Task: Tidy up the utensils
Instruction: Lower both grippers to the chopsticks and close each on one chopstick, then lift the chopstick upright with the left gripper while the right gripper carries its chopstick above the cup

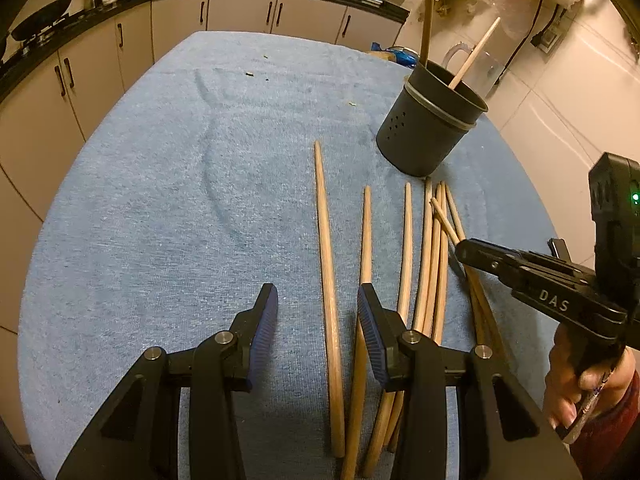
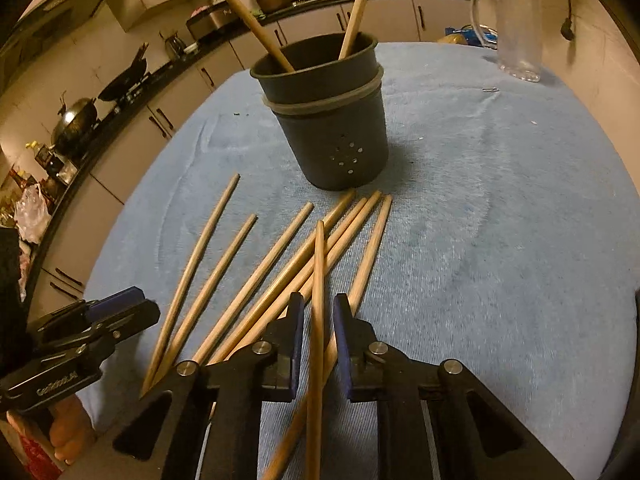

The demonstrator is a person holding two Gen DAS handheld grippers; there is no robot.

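Several wooden chopsticks [image 1: 329, 280] lie on the blue towel [image 1: 160, 200], pointing toward a dark holder cup [image 1: 430, 124] that has two chopsticks standing in it. My left gripper [image 1: 318, 332] is open, and one chopstick lies on the towel between its pads. My right gripper [image 2: 319, 340] is open around another chopstick [image 2: 318, 280] that lies across the pile. The cup [image 2: 328, 120] stands just beyond the pile. The right gripper also shows in the left wrist view [image 1: 520, 272], and the left gripper in the right wrist view [image 2: 100, 320].
A clear glass jug [image 2: 516, 32] stands at the table's far right edge. Kitchen cabinets and a counter with pans [image 2: 120, 80] run behind the table. The towel [image 2: 500, 220] covers the round table.
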